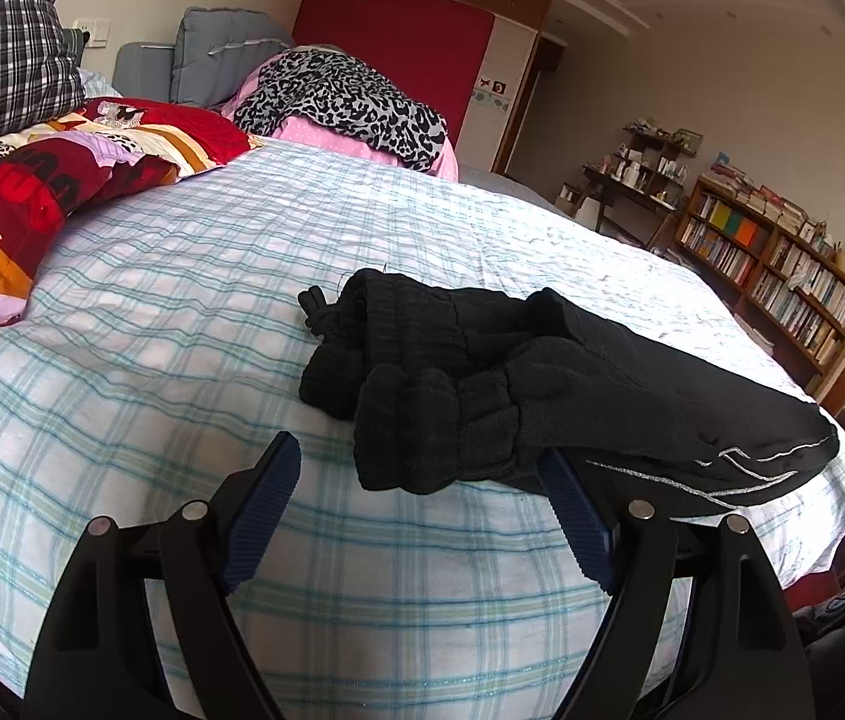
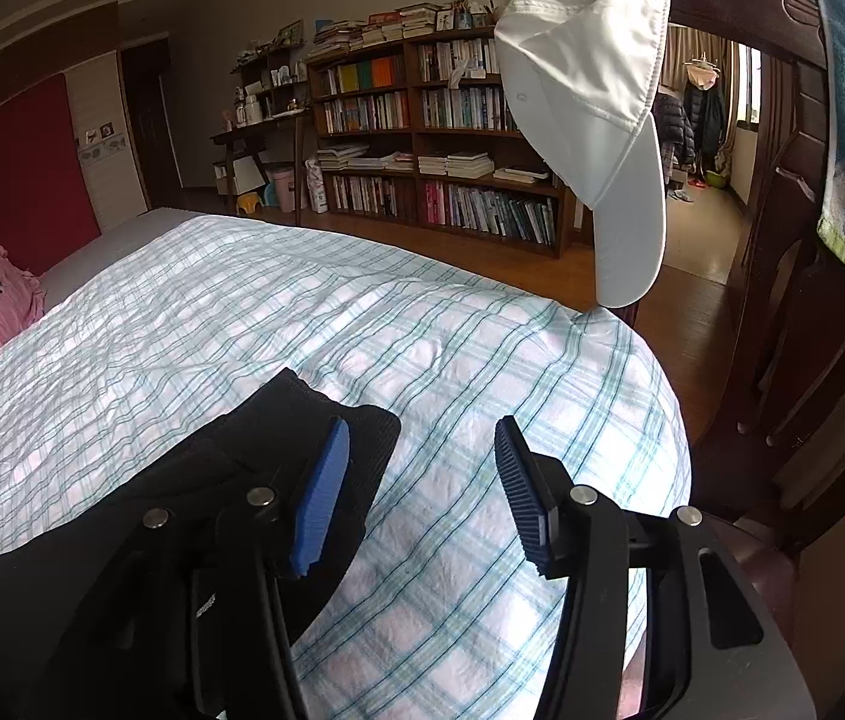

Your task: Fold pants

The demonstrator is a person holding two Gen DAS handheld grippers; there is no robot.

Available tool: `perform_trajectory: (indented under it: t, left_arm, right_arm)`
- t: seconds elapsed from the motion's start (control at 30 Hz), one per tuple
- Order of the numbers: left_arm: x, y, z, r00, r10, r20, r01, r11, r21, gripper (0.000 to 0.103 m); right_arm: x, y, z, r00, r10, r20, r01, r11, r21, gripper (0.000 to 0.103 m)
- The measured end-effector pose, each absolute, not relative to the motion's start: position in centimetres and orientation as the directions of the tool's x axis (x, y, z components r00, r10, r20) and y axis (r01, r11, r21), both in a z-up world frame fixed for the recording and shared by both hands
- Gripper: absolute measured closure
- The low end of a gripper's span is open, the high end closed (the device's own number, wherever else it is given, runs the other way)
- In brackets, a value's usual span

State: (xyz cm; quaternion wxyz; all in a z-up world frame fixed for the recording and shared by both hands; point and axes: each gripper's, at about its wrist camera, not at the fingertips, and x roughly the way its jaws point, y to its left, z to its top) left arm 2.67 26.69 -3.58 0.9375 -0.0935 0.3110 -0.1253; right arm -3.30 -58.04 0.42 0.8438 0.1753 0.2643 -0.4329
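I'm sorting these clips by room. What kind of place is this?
A lived-in home bedroom, most likely: a bed under a checked sheet, pillows piled at its head, and a full bookshelf along the wall.

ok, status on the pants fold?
Left tool open, right tool open, neither gripping. Black pants bunched on the plaid bed sheet, unfolded. White cap hangs clear, nothing blocking.

Home bedroom, plaid-sheeted bed (image 1: 182, 300), pillows (image 1: 8, 60) (bookshelves (image 2: 434, 132) behind)
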Motion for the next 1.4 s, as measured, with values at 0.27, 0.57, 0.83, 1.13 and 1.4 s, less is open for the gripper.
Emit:
perform_trajectory:
  t: [0.27, 0.57, 0.83, 1.13, 1.4]
  left_arm:
    - [0.6, 27.3, -4.1, 0.754, -0.414, -0.51, 0.222, 0.891, -0.396, 0.018]
    - [1.7, 26.3, -4.7, 0.703, -0.543, -0.459, 0.25, 0.793, -0.555, 0.014]
    - [4.4, 28.3, -5.9, 0.69, -0.601, -0.405, 0.152, 0.666, -0.73, 0.012]
    - [5.8, 28.3, -5.5, 0.697, -0.602, -0.389, 0.12, 0.634, -0.764, 0.012]
    - [6.7, 28.6, -5.3, 0.716, -0.558, -0.419, 0.076, 0.659, -0.748, 0.038]
  right_arm:
    - [-4.9, -58.0, 1.4, 0.437, -0.69, -0.577, 0.865, 0.499, 0.059, 0.046]
    - [-4.9, -55.5, 3.0, 0.49, -0.7, -0.519, 0.844, 0.53, 0.081, 0.046]
    - [-0.5, -48.7, 3.0, 0.712, -0.472, -0.52, 0.622, 0.767, 0.155, 0.046]
    - [7.6, -35.9, -0.3, 0.801, 0.032, -0.598, 0.178, 0.941, 0.288, 0.046]
    - [11.2, -23.9, -2.4, 0.71, 0.31, -0.632, -0.134, 0.941, 0.311, 0.046]
